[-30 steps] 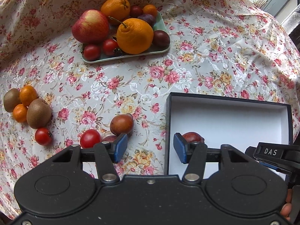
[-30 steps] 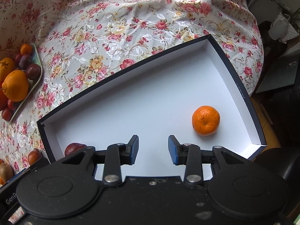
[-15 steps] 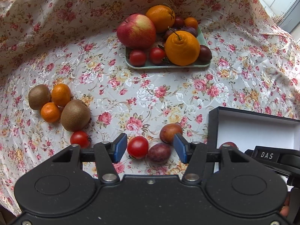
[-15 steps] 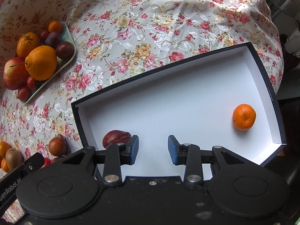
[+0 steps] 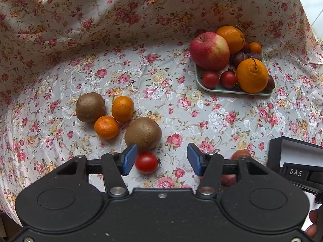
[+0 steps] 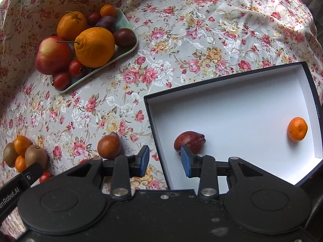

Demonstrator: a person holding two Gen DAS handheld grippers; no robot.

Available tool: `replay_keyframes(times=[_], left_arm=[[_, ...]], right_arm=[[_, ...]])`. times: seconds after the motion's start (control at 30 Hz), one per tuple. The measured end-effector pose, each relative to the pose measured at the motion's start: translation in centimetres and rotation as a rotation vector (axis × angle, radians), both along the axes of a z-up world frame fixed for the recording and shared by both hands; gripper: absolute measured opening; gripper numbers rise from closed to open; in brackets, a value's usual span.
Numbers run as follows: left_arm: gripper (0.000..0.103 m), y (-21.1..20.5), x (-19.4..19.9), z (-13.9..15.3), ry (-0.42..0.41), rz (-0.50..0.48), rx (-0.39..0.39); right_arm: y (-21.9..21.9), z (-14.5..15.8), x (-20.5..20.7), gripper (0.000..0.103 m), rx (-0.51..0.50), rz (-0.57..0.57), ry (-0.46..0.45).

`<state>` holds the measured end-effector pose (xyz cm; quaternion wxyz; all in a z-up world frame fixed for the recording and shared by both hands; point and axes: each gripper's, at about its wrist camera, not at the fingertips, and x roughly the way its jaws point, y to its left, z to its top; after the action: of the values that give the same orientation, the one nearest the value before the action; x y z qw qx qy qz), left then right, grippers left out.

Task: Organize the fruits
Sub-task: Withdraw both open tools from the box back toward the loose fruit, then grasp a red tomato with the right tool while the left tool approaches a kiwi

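Note:
My left gripper (image 5: pixel 160 159) hangs open over the flowered cloth, nothing between its pads. A cherry tomato (image 5: pixel 146 162) lies just inside its left pad, below a large kiwi (image 5: pixel 143 133). Two mandarins (image 5: pixel 122 108) (image 5: pixel 106 127) and a second kiwi (image 5: pixel 90 107) sit further left. My right gripper (image 6: pixel 164 161) is open over the left wall of the dark box (image 6: pixel 153 125). Inside the white box lie a dark red plum (image 6: pixel 189 143) and a mandarin (image 6: pixel 297 129). A brown-red plum (image 6: pixel 109 146) rests on the cloth left of the box.
A pale green tray (image 5: pixel 201 83) at the back holds an apple (image 5: pixel 209 50), two oranges, tomatoes and plums. The box corner (image 5: pixel 278 147) shows at the right in the left wrist view. The cloth rises in folds behind. Part of the other gripper (image 6: pixel 18 185) shows at the lower left.
Both grippers have slid left across the table. The left one went from the box edge past the plums to the tomato and kiwi. The right one now straddles the box's left wall.

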<state>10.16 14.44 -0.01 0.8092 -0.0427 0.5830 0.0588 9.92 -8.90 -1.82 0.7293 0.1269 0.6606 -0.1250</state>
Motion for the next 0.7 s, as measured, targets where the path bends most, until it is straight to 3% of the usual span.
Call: replay_keyframes(times=[0.27,0.4,0.7], left_arm=[[0.061,5.1,0.2,0.5,-0.03,0.1,0.029],[0.069,7.4,0.1,0.5,-0.04,0.147,0.043],[0.069,10.9,-0.5,-0.5,-0.008,0.208,0.07]], right_arm=[[3.5,0.0,0.8,0.037,0.028,0.041,-0.029],[5.1,-0.2,1.1,0.037,0.047,0.063,-0.028],[9.8,-0.9,1.8,0.037,0.097,0.126,-0.012]])
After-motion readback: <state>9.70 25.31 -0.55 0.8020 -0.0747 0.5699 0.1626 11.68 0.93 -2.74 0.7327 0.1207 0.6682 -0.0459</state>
